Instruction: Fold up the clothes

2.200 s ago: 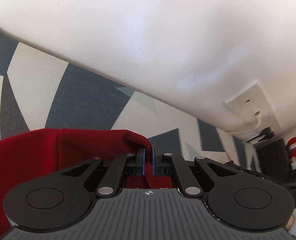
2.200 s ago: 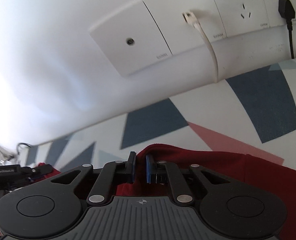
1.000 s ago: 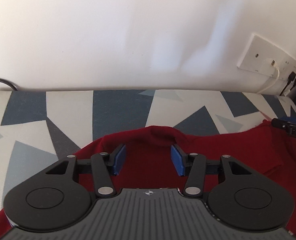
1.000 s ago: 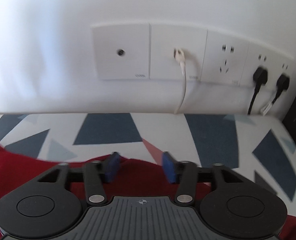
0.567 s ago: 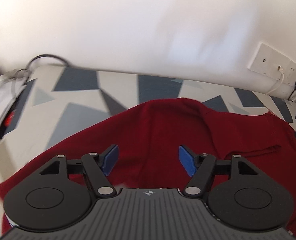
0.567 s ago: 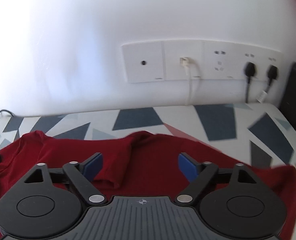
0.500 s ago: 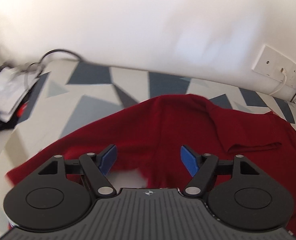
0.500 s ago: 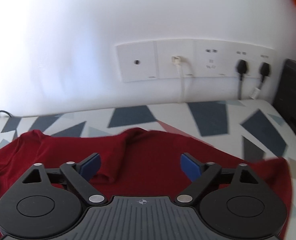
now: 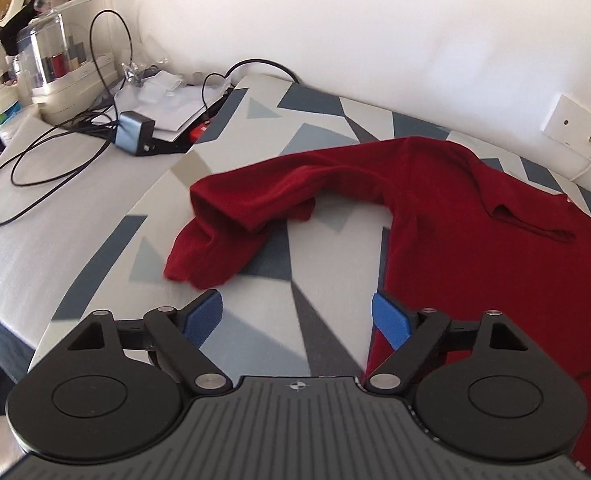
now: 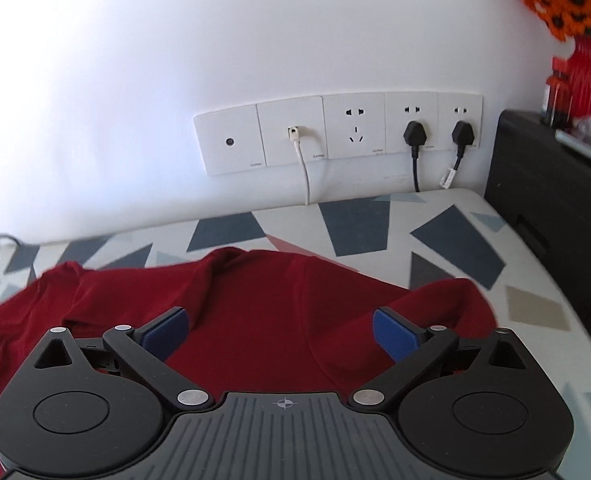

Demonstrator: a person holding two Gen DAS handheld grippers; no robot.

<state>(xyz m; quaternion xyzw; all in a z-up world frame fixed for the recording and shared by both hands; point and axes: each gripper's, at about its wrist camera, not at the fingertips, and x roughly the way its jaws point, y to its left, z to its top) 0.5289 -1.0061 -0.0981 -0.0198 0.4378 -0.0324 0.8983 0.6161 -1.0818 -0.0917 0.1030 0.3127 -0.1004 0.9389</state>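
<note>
Red shirt (image 9: 475,240) flat on patterned bed (image 9: 295,312); both grippers' fingers just spread, empty

Home bedroom: patterned bed (image 9: 319,120), cluttered bedside table (image 9: 35,184), wall sockets (image 10: 335,134).

Matt red knit-cloth garment (image 9: 475,232)

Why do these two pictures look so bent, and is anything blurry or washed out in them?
Left wrist view: the fisheye lens curves the patterned surface, and the red garment has a smeared sleeve end. Right wrist view: the socket panel bows, the white wall is overexposed, and the garment's left edge is soft.
</note>
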